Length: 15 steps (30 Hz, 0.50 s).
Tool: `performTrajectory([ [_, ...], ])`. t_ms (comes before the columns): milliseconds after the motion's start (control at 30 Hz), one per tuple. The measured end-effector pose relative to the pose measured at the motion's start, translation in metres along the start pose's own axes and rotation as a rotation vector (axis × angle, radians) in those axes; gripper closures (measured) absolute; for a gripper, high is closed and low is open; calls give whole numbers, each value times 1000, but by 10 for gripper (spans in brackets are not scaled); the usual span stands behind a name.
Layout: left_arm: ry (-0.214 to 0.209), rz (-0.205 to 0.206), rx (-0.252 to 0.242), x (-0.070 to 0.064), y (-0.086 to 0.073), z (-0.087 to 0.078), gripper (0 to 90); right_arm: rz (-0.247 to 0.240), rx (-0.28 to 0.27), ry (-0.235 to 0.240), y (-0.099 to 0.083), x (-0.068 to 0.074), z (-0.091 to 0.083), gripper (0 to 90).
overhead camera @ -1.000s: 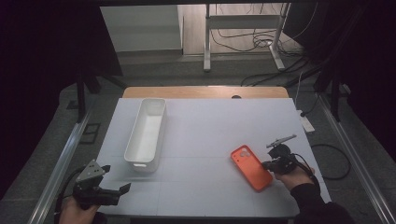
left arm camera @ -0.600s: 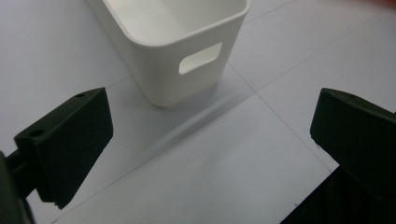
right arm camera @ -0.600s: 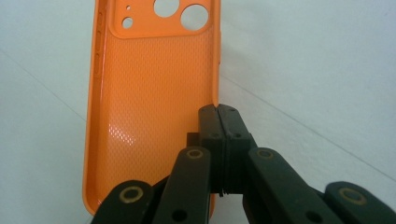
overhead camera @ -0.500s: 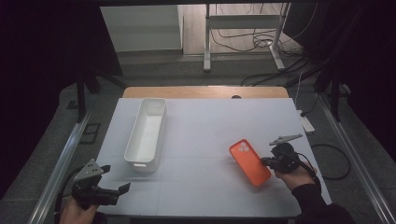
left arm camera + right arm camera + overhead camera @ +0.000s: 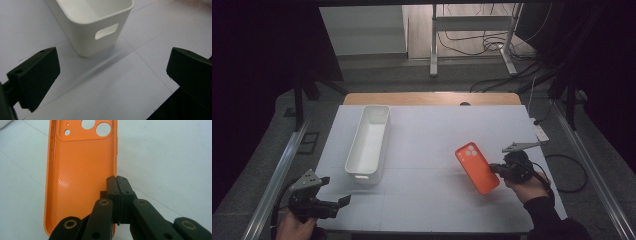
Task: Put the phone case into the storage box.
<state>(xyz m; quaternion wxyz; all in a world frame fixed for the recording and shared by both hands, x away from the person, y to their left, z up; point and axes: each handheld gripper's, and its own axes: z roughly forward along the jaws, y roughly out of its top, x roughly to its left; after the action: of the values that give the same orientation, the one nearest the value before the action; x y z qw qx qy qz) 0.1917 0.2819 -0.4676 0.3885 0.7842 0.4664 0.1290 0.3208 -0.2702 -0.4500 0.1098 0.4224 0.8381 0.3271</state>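
Pick-up done, placement pending: my right gripper [image 5: 117, 178], jaws clamped together, pinches the long edge of the orange phone case [image 5: 477, 168], apparently lifted off the table [image 5: 427, 140], well apart from the white bin [image 5: 368, 142]. My left gripper [image 5: 112, 75] rests wide open near the bin, grasping nothing.

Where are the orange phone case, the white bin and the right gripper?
orange phone case [image 5: 477, 168]: high view, middle of its back.
white bin [image 5: 355, 167]: high view, near-left rim.
right gripper [image 5: 117, 182]: right gripper view, tips of its closed jaws.
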Motion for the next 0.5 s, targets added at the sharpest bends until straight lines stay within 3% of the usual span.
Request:
performTrajectory([
  [133,-22,-30,-26,1,3,2,0,-13,-29,5,5,5,-3,886],
  [333,-37,-18,-33,-2,10,5,0,-10,-52,11,9,7,-4,886],
  [500,-77,-27,-59,-3,17,5,0,4,-82,19,13,9,-7,886],
])
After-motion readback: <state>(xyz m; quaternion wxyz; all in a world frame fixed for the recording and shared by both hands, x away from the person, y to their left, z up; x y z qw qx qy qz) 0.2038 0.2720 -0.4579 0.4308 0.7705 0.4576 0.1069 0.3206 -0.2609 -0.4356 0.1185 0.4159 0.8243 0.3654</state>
